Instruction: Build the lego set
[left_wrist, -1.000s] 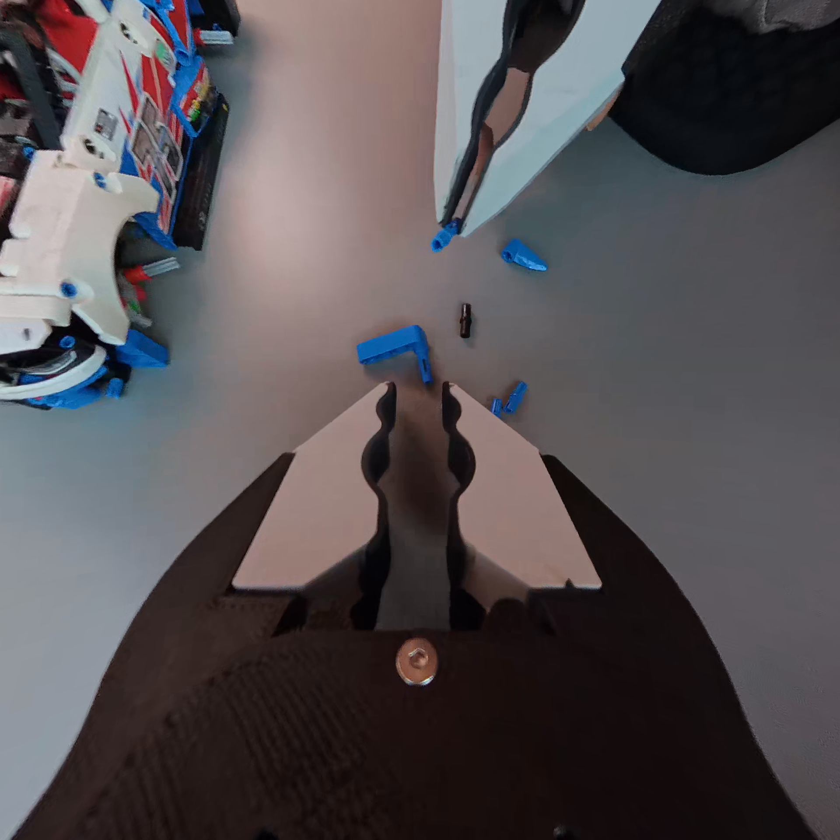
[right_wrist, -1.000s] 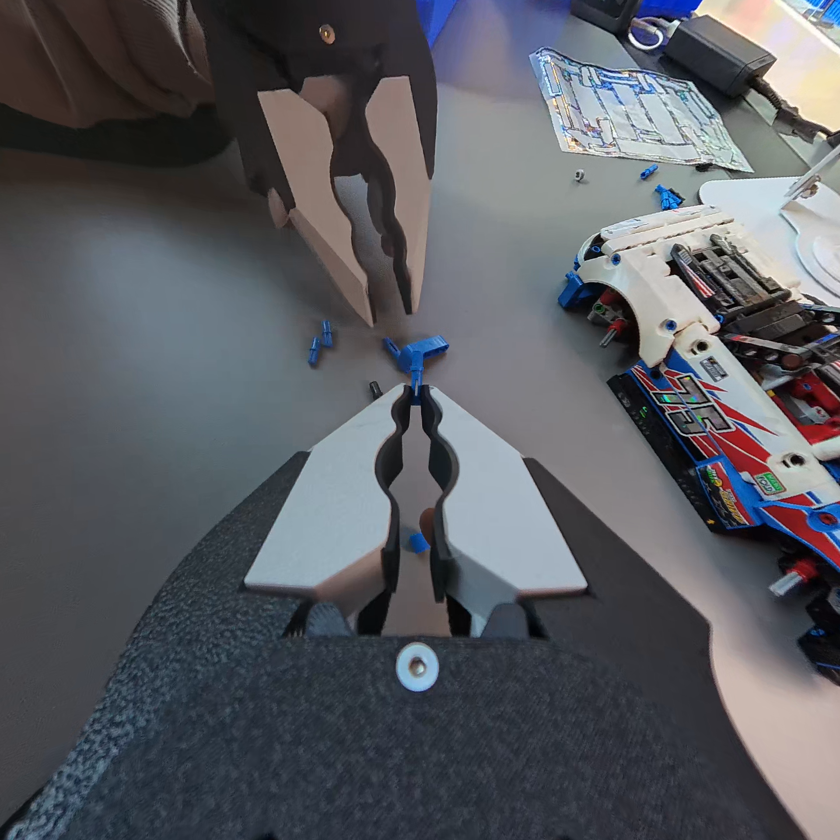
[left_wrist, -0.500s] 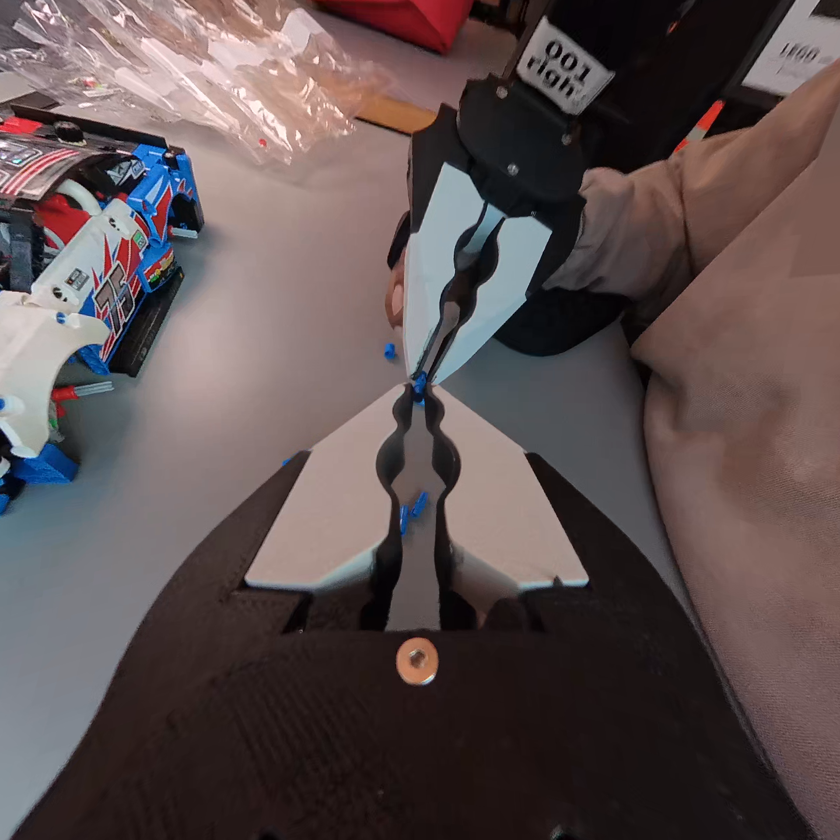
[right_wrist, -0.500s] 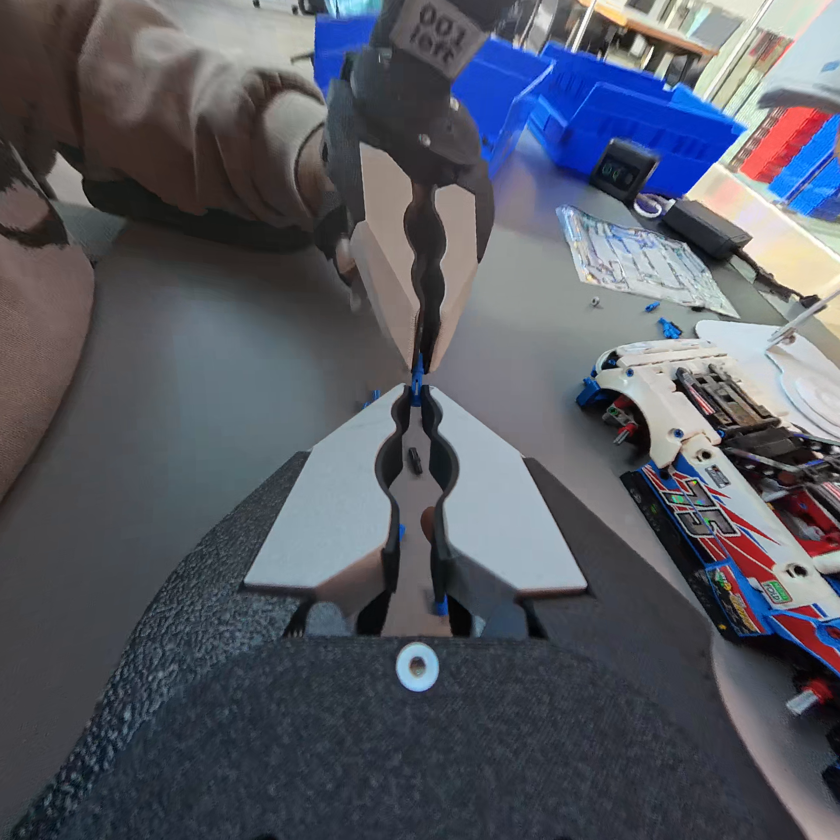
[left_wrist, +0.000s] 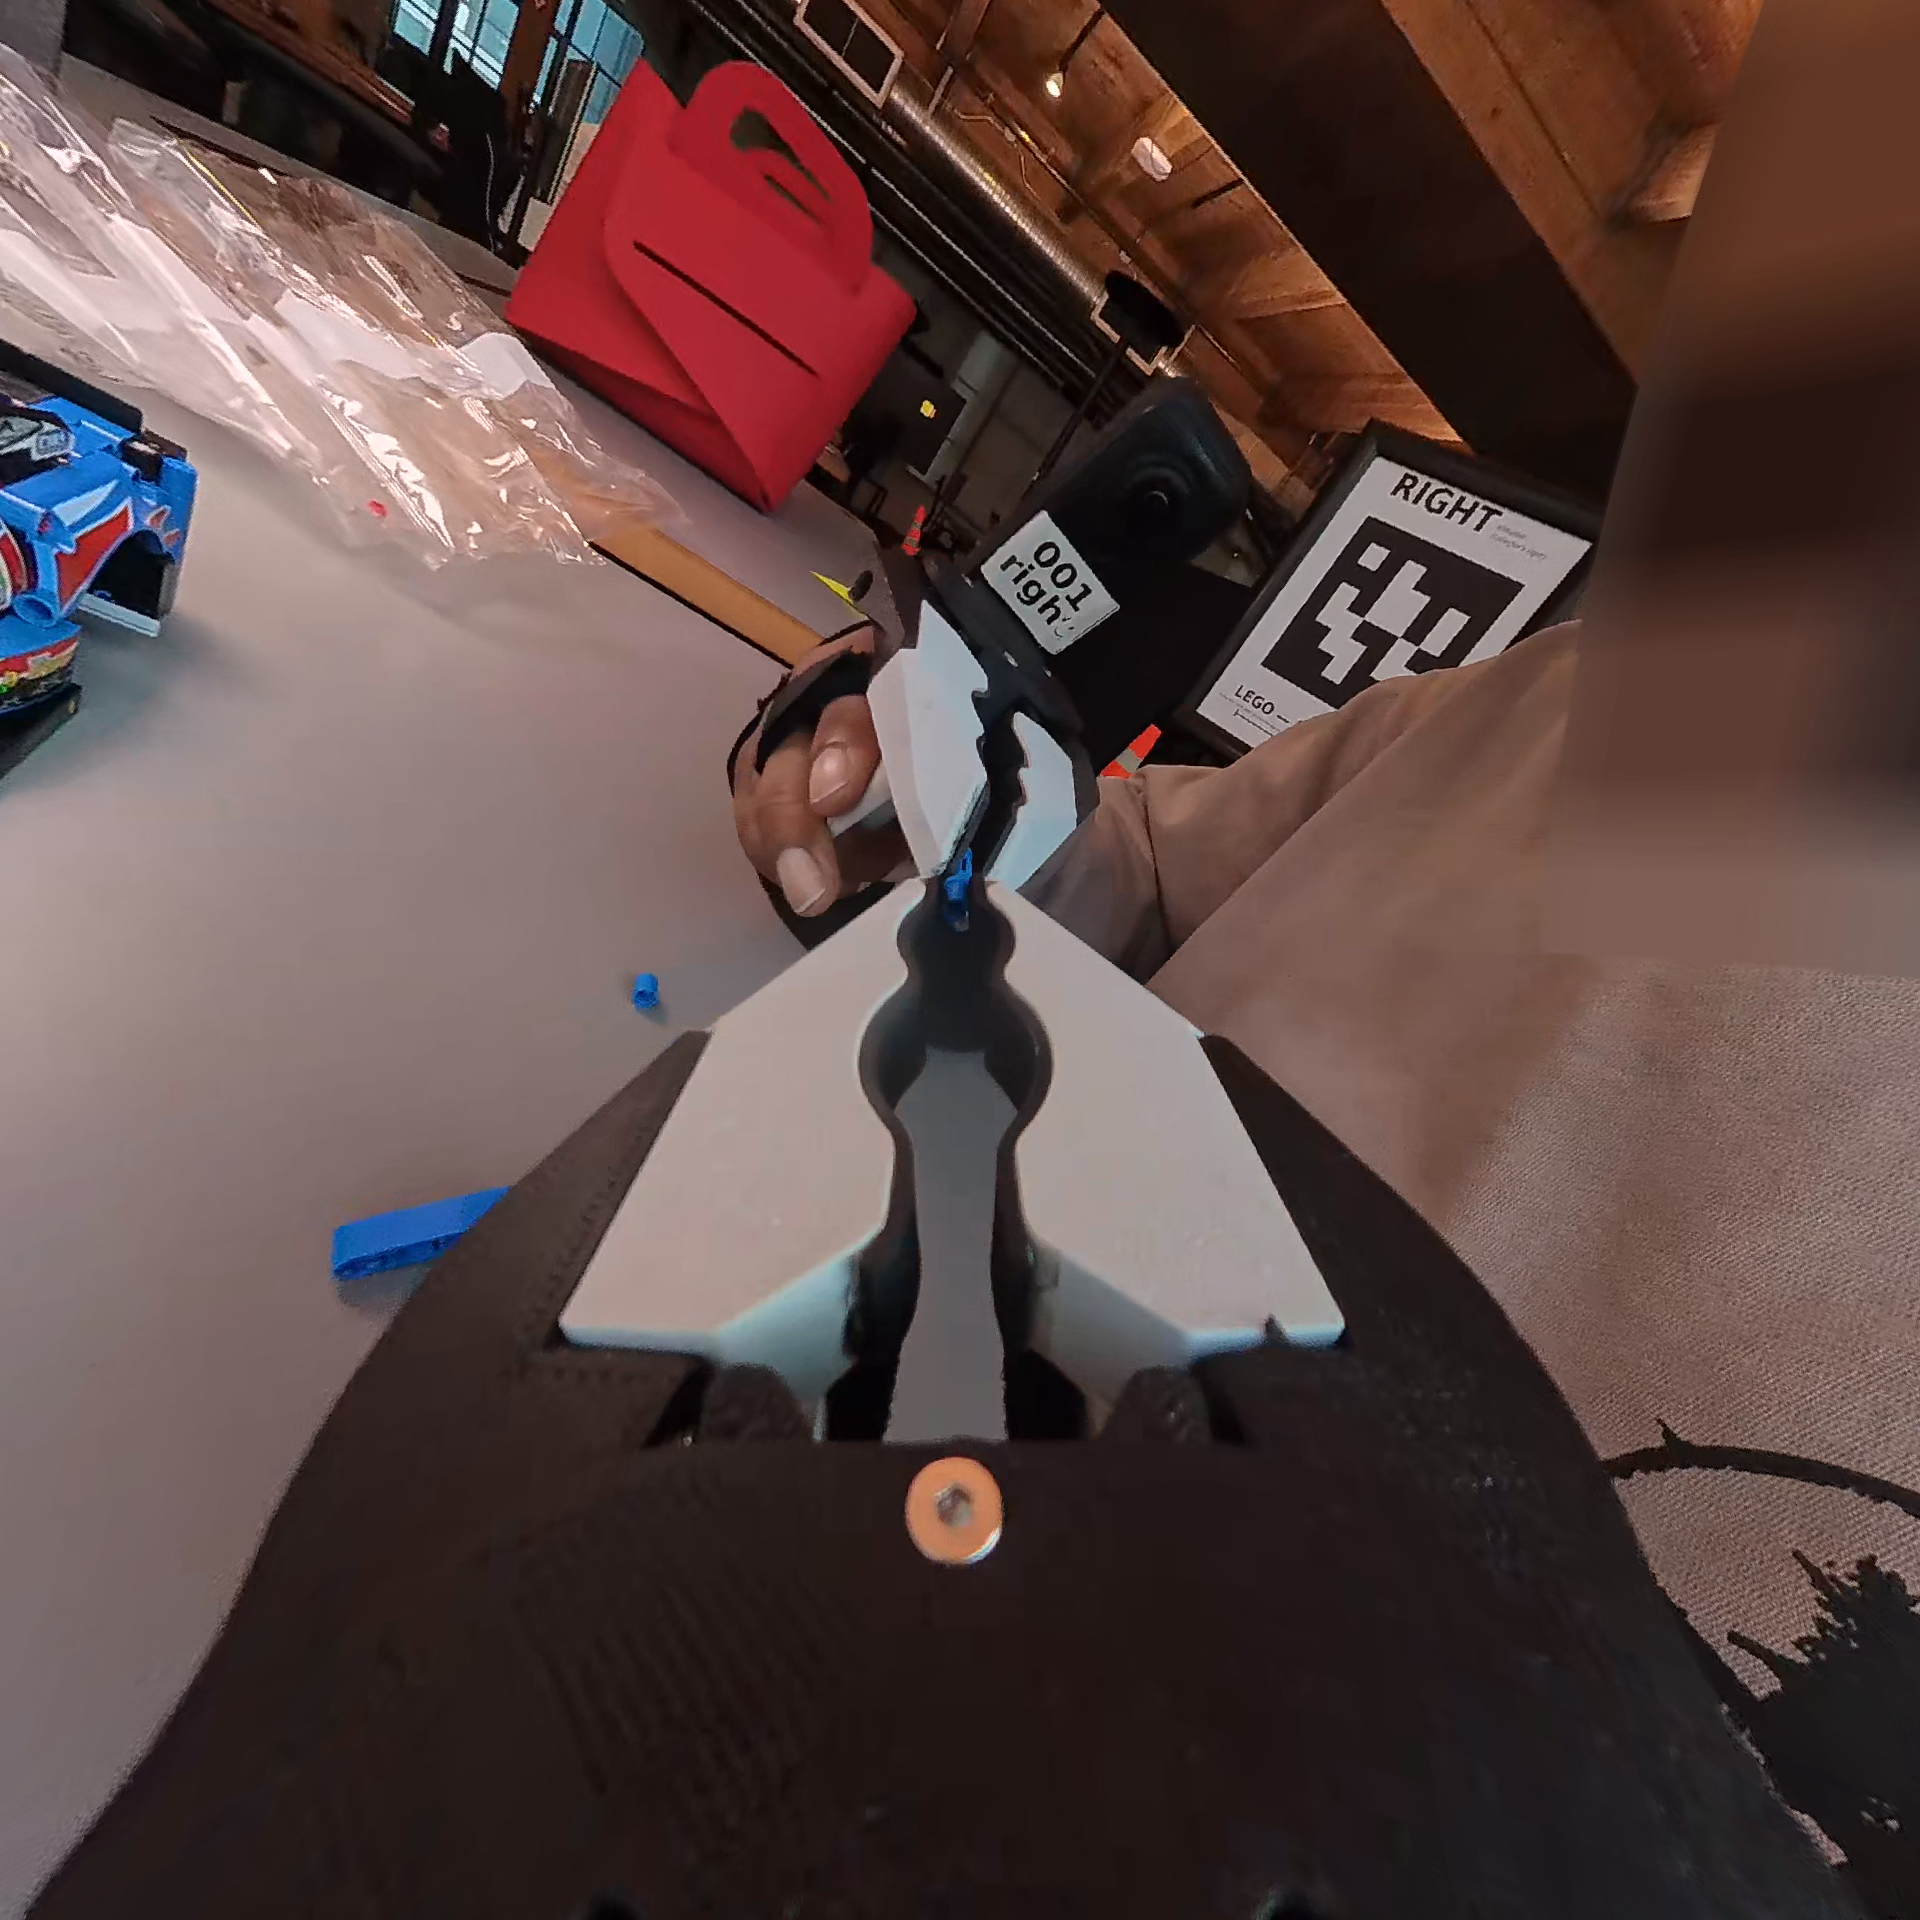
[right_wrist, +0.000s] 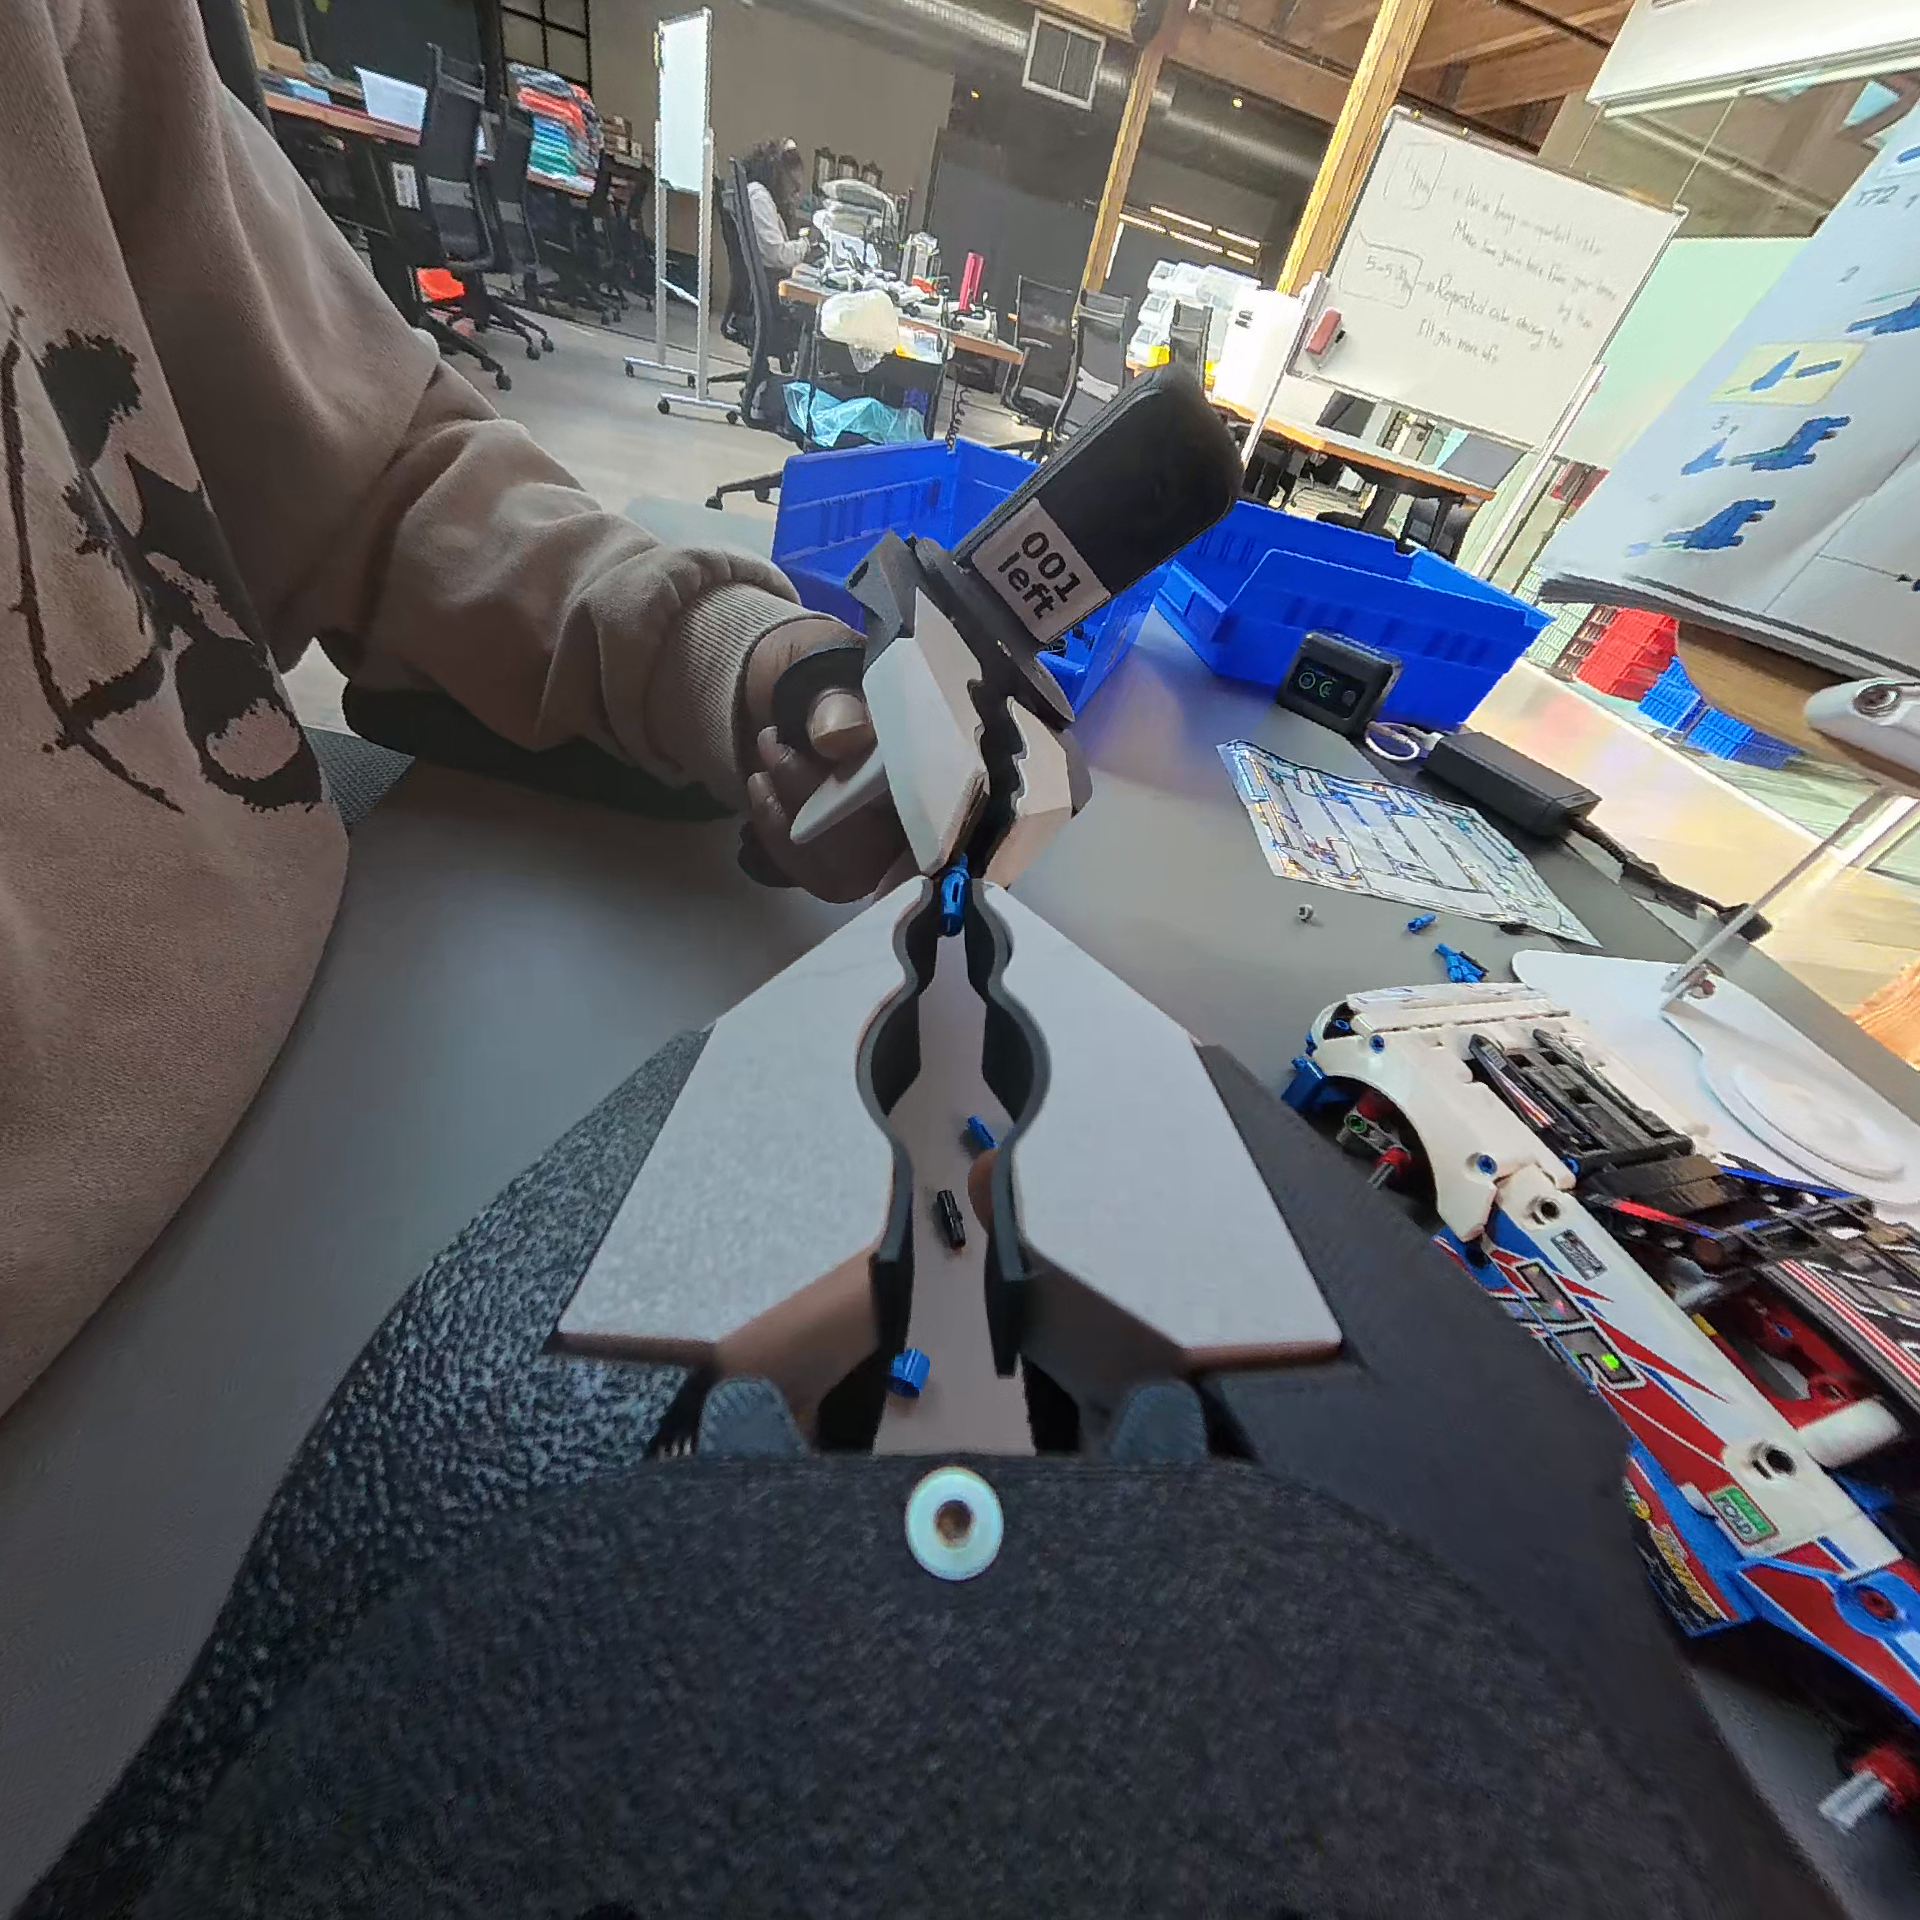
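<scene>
Inspecting the small blue piece at centre frame, slightly above the middle, in the left wrist view. Judging it very light, rigid, smooth plastic; likely slippery and prone to twisting or popping out under an off-centre squeeze. Recommending hold across its short body, squarely between flat fingertip faces, with only light pressure.

Noting the left gripper narrowed at the tips, pinching the near end of the piece. Observing the right gripper entering from just above centre, tip to tip with the left, fingers drawn together on the far end of the same piece. Unable to confirm whether one part or two mated parts are being held; too small to resolve.

Confirming in the right wrist view: the blue piece sitting at centre frame, bridging the right gripper and the left gripper, both raised clear of the grey table.

Recording loose parts on the table: a blue beam at lower left and a small blue pin left of centre in the left wrist view; a black pin visible between the right fingers. Logging the partly built car at right of frame, well apart from the grippers.

Assessing risk: dropping the piece if either grip relaxes early.
</scene>
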